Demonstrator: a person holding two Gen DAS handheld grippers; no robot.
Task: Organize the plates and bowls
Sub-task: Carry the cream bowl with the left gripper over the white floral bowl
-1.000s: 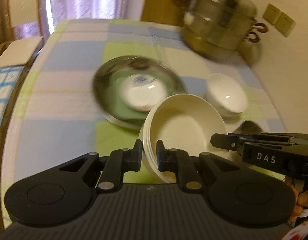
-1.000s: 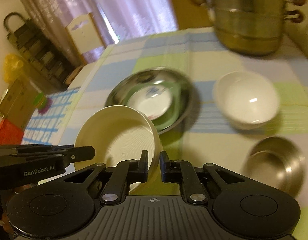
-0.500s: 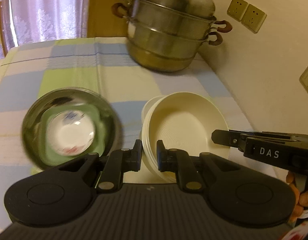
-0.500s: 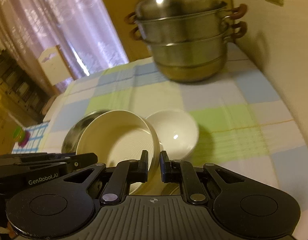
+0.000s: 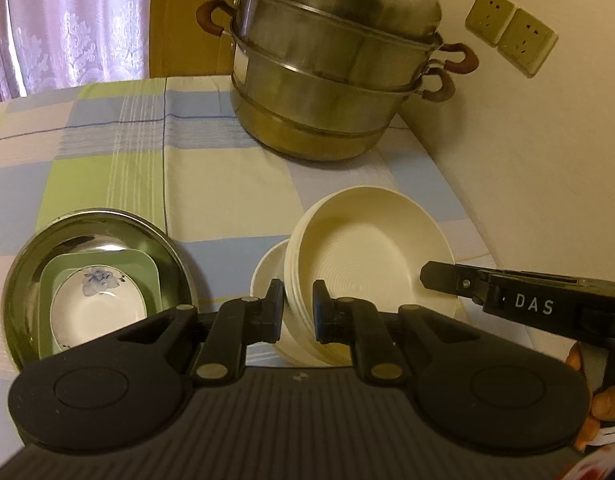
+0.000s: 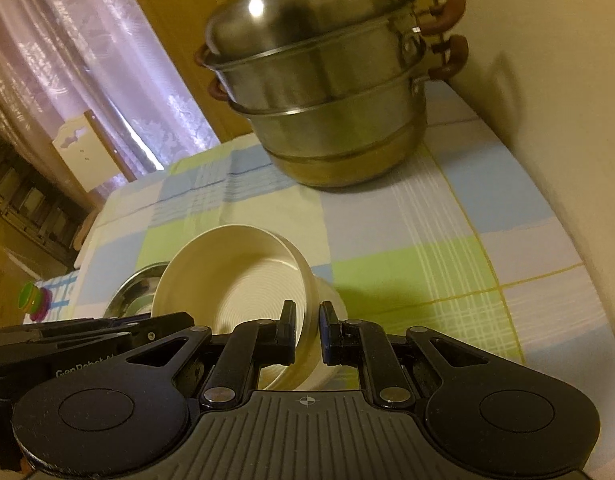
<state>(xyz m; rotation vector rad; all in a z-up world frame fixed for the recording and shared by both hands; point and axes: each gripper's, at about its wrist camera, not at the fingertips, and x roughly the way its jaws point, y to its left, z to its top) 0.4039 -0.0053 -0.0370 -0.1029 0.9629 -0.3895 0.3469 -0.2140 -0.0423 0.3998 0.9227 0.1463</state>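
Observation:
A cream ribbed bowl (image 5: 367,252) is held by both grippers on opposite rims. My left gripper (image 5: 298,312) is shut on its left rim. My right gripper (image 6: 307,332) is shut on its right rim (image 6: 307,280); it shows in the left wrist view (image 5: 507,296) at the right. The cream bowl is tilted, directly over a white bowl (image 5: 267,272) on the table, also in the right wrist view (image 6: 327,296). A steel basin (image 5: 23,272) at left holds a green square plate (image 5: 147,264) and a flowered white bowl (image 5: 91,312).
A large steel steamer pot (image 5: 331,72) stands at the back of the checked tablecloth (image 5: 147,168), near the wall (image 5: 527,160) on the right. Curtains and a white chair (image 6: 79,144) lie beyond the table's far left.
Both grippers carried the cream bowl to the right and toward the wall, from beside the steel basin to over the white bowl. The grips are unchanged.

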